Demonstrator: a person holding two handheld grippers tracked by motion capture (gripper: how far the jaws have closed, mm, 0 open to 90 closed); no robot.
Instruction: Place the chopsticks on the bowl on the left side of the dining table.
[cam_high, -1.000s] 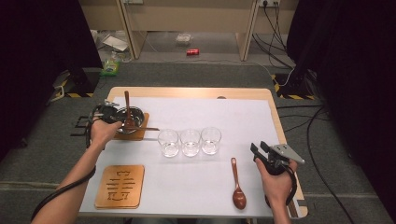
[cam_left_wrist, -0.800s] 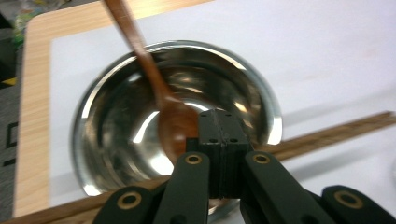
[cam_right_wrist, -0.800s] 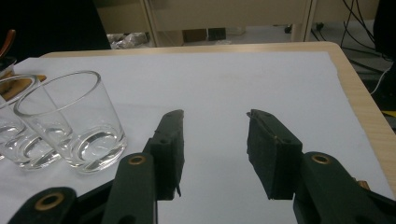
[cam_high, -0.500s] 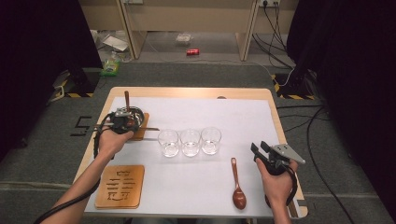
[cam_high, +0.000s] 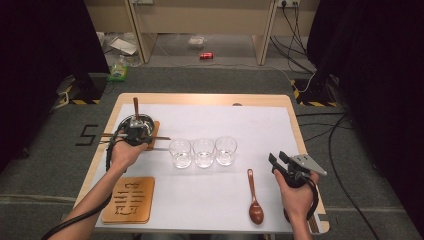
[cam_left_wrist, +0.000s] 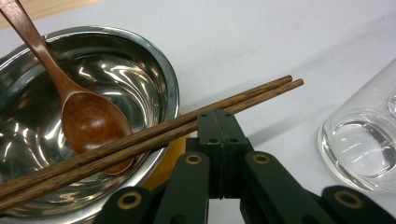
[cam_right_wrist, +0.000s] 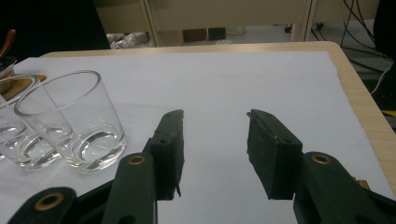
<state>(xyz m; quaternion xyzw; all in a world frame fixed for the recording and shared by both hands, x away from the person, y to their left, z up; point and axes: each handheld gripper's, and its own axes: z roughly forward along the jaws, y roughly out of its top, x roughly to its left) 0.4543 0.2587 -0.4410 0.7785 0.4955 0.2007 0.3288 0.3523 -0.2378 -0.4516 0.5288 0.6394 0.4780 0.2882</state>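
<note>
The left gripper (cam_high: 136, 131) sits at the nine o'clock side of the table (cam_high: 260, 100), over the steel bowl (cam_left_wrist: 144, 70), with its jaws pressed flat together and nothing between the pads. In the left gripper view the closed tips lie just under a pair of wooden chopsticks (cam_left_wrist: 243, 95), which rest across the bowl's rim and run out toward two o'clock over the white table cover; whether the tips touch the sticks cannot be told. A wooden spoon (cam_left_wrist: 86, 116) lies inside the bowl, its handle leaning out toward eleven o'clock. The bowl stands on a wooden coaster (cam_high: 154, 131). Just beside the chopsticks' free ends, toward three o'clock from the bowl, three clear glasses (cam_high: 203, 151) stand upright in a row at the table's middle, each with a little water. The right gripper (cam_high: 278, 160) hovers at the four o'clock side of the table, jaws parted and empty, well apart from the glasses. A second wooden spoon (cam_high: 255, 202) lies flat near six o'clock, bowl end toward the person, between the two forearms. A second carved coaster (cam_high: 129, 199) lies at seven o'clock, bare.
</note>
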